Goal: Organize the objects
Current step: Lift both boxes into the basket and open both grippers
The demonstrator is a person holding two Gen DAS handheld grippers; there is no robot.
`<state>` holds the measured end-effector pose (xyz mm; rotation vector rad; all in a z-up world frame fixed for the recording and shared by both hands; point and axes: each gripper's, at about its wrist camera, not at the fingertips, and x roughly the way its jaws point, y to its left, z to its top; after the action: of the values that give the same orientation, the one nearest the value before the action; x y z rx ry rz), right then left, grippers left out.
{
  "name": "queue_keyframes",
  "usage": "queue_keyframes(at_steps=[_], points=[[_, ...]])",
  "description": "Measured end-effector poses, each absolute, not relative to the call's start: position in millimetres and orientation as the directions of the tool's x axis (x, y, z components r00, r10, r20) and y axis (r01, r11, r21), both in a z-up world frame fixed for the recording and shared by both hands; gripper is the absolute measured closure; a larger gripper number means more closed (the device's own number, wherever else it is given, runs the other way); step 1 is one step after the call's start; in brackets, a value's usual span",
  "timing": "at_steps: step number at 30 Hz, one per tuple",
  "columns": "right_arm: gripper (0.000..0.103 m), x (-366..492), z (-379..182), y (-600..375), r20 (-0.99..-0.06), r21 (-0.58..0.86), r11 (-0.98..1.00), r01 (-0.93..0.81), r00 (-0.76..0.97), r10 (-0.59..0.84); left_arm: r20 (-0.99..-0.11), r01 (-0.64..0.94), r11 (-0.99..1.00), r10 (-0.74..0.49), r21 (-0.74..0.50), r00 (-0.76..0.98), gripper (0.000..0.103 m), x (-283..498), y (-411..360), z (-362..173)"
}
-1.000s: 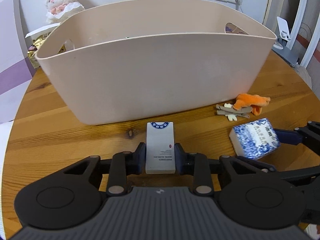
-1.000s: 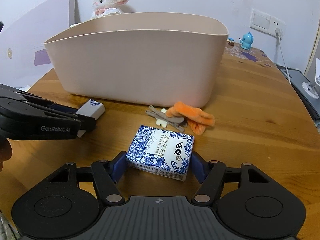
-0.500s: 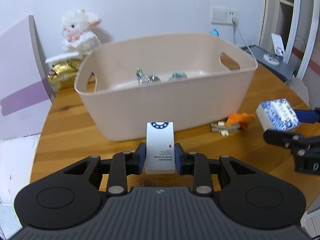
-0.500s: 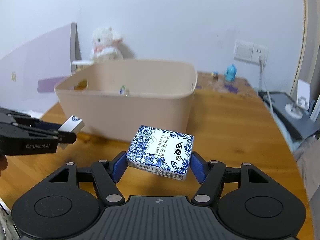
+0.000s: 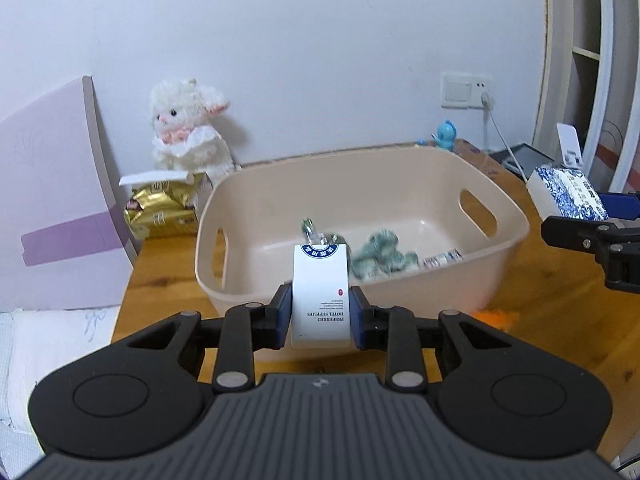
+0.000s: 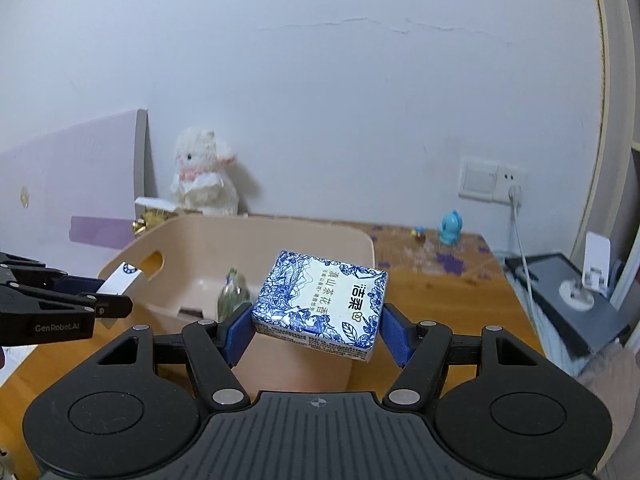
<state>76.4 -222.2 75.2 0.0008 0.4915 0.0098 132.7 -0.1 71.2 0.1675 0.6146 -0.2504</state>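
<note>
While both tools are raised above the wooden tabletop [image 5: 168, 276], each carries one item. The left gripper [image 5: 320, 316] pinches a small white box [image 5: 319, 292] between its blue pads; the box stands upright, with a blue round emblem at its top and upside-down print reading "PREFERRED HOTEL SUPPLIES". It is held over the near wall of the beige tub [image 5: 400, 292], not yet inside.

The right gripper [image 6: 316, 332] clamps a blue-and-white tissue pack [image 6: 320, 304], tilted, with a floral pattern and Chinese characters on its face. It sits above the near right corner of the tub [image 6: 256, 236]. In the right wrist view the left tool's side reads "GenRobot.AI".

Contents of the tub: a clear bottle [image 6: 232, 292], a crumpled green-grey cloth [image 5: 378, 254] and a small flat packet [image 5: 442, 258] whose print is too small to read. The tub has cut-out handles in both end walls.

Surroundings: an orange item [image 5: 494, 316] lies on the tabletop just outside the tub's near right wall, mostly hidden by the left gripper. At the far left corner sit a gold foil bag [image 5: 160, 210] and a white plush lamb [image 5: 186, 132], beside a lilac panel [image 5: 52, 220]. A blue figurine [image 6: 450, 234] stands at the far edge, below a wall socket [image 6: 490, 180] with a plugged white cable.
</note>
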Motion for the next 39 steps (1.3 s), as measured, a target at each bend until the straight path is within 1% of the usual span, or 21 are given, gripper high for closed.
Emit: queue_keyframes(at_steps=[4,9,18,26,27,28,30,31,32,34,35,39], points=[[0.038,98.6,77.7,-217.3,-0.463,-0.008,1.0,-0.019,0.886,0.013,-0.583,0.256,0.963,-0.161,0.083,0.796,0.071,155.8,-4.0,73.9],[0.038,130.1,71.5,-209.1,-0.483,-0.015,0.999,-0.028,0.875,0.017,-0.604,0.226,0.969,-0.123,0.097,0.788,0.071,190.0,-11.0,65.3],[0.038,172.6,45.2,-195.2,-0.556,-0.055,0.998,-0.028,0.831,-0.007,-0.677,0.187,0.975,-0.054,0.124,0.734,0.071,236.4,-16.9,34.1],[0.038,191.0,26.4,-193.0,-0.612,-0.079,0.997,-0.017,0.79,-0.035,-0.71,0.183,0.973,-0.028,0.143,0.704,0.07,246.0,-21.0,17.6],[0.037,193.0,24.9,-193.5,-0.616,-0.076,0.997,-0.015,0.787,-0.036,-0.71,0.184,0.973,-0.029,0.142,0.703,0.07,245.9,-21.8,17.4],[0.031,194.0,23.8,-194.4,-0.621,-0.074,0.997,-0.012,0.783,-0.036,-0.71,0.185,0.973,-0.032,0.14,0.703,0.07,245.4,-22.5,17.4],[0.03,193.7,23.3,-196.4,-0.626,-0.057,0.998,-0.011,0.779,-0.027,-0.705,0.185,0.974,-0.037,0.134,0.709,0.069,242.9,-23.3,19.7],[0.029,192.6,23.9,-196.1,-0.627,-0.054,0.998,-0.01,0.779,-0.026,-0.703,0.182,0.974,-0.038,0.132,0.71,0.066,241.3,-23.0,21.4],[0.028,190.4,24.9,-196.2,-0.623,-0.055,0.998,-0.009,0.782,-0.027,-0.701,0.178,0.975,-0.036,0.13,0.712,0.053,239.6,-23.4,23.7],[0.025,185.9,28.2,-197.4,-0.613,-0.056,0.998,-0.01,0.79,-0.027,-0.684,0.167,0.977,-0.033,0.131,0.729,0.035,234.4,-22.7,29.9],[0.025,183.2,30.8,-198.1,-0.609,-0.055,0.998,-0.011,0.793,-0.025,-0.672,0.163,0.978,-0.033,0.131,0.74,0.032,231.0,-21.8,33.7],[0.023,168.4,42.0,-202.0,-0.591,-0.054,0.998,-0.013,0.807,-0.021,-0.655,0.153,0.98,-0.033,0.127,0.755,0.032,218.5,-19.0,46.8]])
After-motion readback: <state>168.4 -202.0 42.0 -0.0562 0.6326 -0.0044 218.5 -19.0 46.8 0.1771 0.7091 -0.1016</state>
